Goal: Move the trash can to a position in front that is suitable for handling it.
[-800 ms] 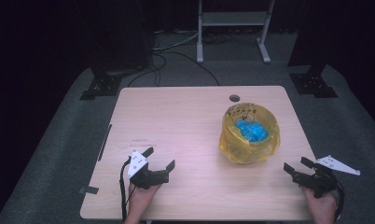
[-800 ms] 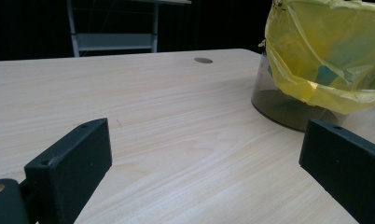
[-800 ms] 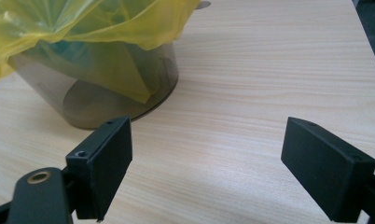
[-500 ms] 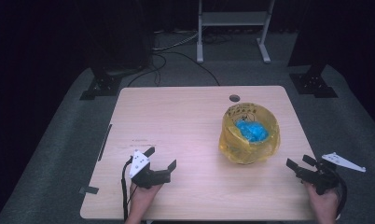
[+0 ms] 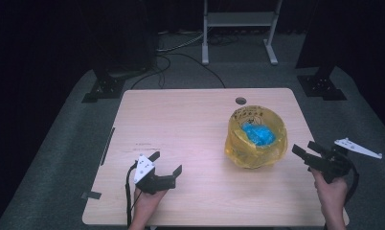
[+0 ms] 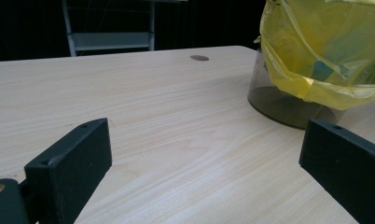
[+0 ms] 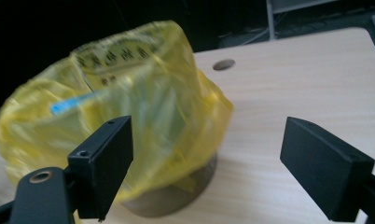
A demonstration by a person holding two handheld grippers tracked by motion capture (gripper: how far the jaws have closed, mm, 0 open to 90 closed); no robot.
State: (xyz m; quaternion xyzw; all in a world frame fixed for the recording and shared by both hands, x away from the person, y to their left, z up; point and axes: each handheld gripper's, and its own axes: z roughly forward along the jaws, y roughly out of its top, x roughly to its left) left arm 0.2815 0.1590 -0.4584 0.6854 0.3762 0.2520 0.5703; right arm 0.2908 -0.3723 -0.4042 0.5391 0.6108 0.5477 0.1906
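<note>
Left gripper (image 5: 167, 163): held low over the near left part of the table (image 5: 181, 120), fingers (image 6: 69, 168) spread wide, nothing between them. Its own view looks level across bare wood grain toward the bin at far right.

Centre-right: small round bin (image 5: 255, 139) lined with a yellow bag (image 5: 238, 143), standing upright on the right half of the table. High view looks down into it and shows a blue crumpled item (image 5: 258, 134) inside, plus black print on the bag's far rim. Left gripper view instead shows the bin's dark translucent wall (image 6: 283, 105) under the bag's draped edge, and the round grommet hole (image 6: 199, 58) behind it.

Right gripper (image 5: 309, 152): at the table's right edge, near the bin but apart from it, fingers (image 7: 106, 158) wide apart and holding nothing. Its view frames the bag between the fingers, slightly blurred; the base of the bin shows beneath the bag.
</note>
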